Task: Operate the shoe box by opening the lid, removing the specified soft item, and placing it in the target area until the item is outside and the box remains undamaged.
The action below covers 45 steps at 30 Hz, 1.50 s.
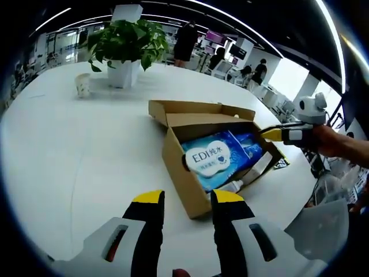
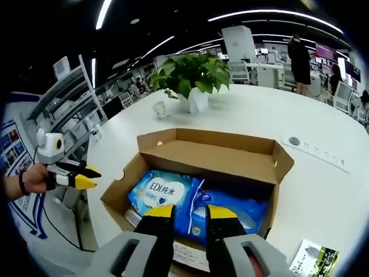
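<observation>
the shoe box [image 2: 196, 167] sat open on the white table [image 1: 69, 150], a blue wipes pack [image 2: 173, 199] inside. both the left gripper [image 1: 184, 199] and right gripper [image 2: 187, 212] were narrowly parted, holding nothing. a potted plant [image 1: 124, 49] and paper cup [image 1: 83, 85] stood beyond.

The shoe box [image 2: 216, 158] is plain brown cardboard, inside and out. The wet-wipes pack [image 2: 167, 199] in it is bright blue with a white oval label printed "EDI" in blue. The left gripper [image 1: 187, 199] and the right gripper [image 2: 190, 212] are white-bodied, with black jaws tipped in yellow. The table [image 1: 75, 150] is white. On it stand a green-leaved plant [image 2: 190, 72] in a white pot [image 1: 124, 74] and a pale paper cup [image 1: 83, 85].
</observation>
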### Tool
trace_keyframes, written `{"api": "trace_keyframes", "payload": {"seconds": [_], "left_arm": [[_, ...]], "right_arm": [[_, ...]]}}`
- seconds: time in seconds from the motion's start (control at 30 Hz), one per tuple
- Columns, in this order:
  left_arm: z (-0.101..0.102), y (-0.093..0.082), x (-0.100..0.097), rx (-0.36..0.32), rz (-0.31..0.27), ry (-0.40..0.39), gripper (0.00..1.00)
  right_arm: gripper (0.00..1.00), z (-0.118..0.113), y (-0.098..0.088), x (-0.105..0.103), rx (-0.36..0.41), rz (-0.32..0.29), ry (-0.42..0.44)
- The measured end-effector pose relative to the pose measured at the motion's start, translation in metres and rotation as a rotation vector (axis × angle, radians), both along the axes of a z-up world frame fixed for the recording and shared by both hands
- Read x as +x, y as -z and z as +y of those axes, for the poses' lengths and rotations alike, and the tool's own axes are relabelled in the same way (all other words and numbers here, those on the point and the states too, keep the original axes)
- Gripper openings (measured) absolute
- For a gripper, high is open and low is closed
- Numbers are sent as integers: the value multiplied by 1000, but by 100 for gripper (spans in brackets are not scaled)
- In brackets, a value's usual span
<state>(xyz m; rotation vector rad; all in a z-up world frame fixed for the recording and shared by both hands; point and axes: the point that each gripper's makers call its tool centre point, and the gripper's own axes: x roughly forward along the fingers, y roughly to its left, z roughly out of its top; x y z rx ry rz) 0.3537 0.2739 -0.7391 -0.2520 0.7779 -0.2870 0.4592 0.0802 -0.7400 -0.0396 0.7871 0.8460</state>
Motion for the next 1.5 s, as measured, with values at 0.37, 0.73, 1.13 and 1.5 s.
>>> {"api": "trace_keyframes", "payload": {"seconds": [0.37, 0.73, 1.13, 1.5], "left_arm": [[5, 7, -6, -10, 16, -16, 32], [18, 7, -14, -8, 25, -41, 32], [17, 11, -13, -14, 36, -40, 31], [8, 12, -11, -37, 34, -29, 30]], "right_arm": [[17, 25, 24, -13, -25, 64, -25], [17, 25, 49, 5, -46, 97, -29], [17, 40, 51, 10, -54, 98, -50], [1, 39, 70, 23, -76, 131, 5]]}}
